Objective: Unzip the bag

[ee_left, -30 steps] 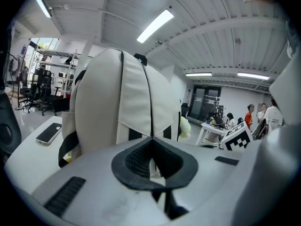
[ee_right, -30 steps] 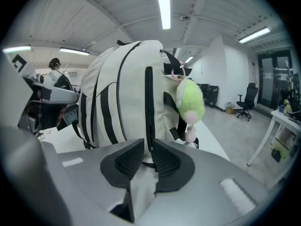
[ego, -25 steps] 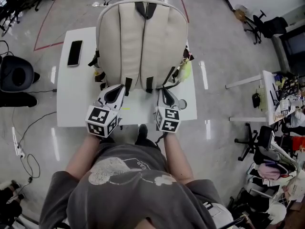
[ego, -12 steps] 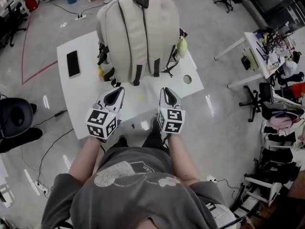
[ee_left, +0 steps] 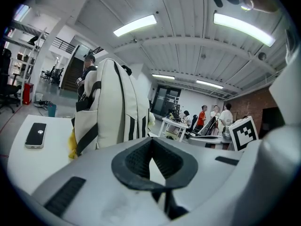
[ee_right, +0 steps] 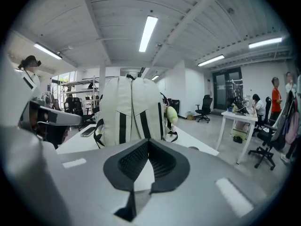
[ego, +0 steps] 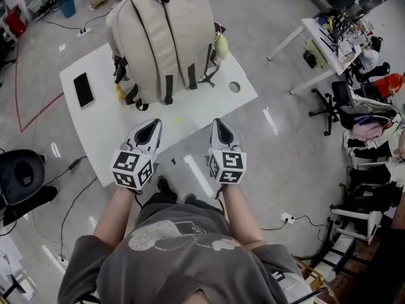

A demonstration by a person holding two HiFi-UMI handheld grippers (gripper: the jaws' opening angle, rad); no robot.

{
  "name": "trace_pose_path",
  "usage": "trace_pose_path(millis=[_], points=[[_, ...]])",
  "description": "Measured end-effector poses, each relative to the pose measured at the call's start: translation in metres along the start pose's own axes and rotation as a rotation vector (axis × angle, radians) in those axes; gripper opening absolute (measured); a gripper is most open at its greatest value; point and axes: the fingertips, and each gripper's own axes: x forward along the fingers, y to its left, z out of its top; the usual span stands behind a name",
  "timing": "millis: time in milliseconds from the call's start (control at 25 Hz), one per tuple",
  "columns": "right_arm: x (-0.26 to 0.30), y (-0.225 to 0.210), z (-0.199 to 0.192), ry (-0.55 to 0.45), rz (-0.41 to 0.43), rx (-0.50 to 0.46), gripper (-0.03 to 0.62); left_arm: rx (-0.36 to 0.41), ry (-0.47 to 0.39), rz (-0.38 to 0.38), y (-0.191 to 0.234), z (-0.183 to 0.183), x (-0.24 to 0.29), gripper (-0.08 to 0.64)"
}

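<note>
We've pulled back — backpack [ego: 166, 40] stands upright ahead, nearer our left gripper [ego: 154, 123] than our right gripper [ego: 217, 122], both closed and empty at the table's [ego: 101, 138] near edge.

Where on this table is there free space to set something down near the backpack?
Best room is the bare front strip of the table, between the backpack and the near edge. Another patch lies at the left front corner, nearer than the phone. It is crowded round the backpack's base, where straps trail; the right corner has a round hole.
</note>
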Motion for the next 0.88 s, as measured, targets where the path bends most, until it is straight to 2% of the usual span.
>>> trace_pose_path(millis=[280,520,720,880], points=[[-0.041,-0.02,-0.027,0.009,-0.004,0.054,0.0,-0.004,0.027,0.012,-0.035,-0.017,-0.003,0.006],[-0.103,-0.047,-0.054,0.006,-0.044,0.118,0.0,0.05,0.044,-0.012,-0.1,-0.032,-0.022,0.006],[-0.164,-0.046,-0.073,-0.024,0.001,0.147,0.0,0.068,0.054,-0.001,-0.159,-0.056,-0.062,0.006],[-0.196,-0.035,-0.098,-0.006,0.044,0.179,-0.001,0.077,0.044,0.019,-0.192,-0.067,-0.101,0.006]])
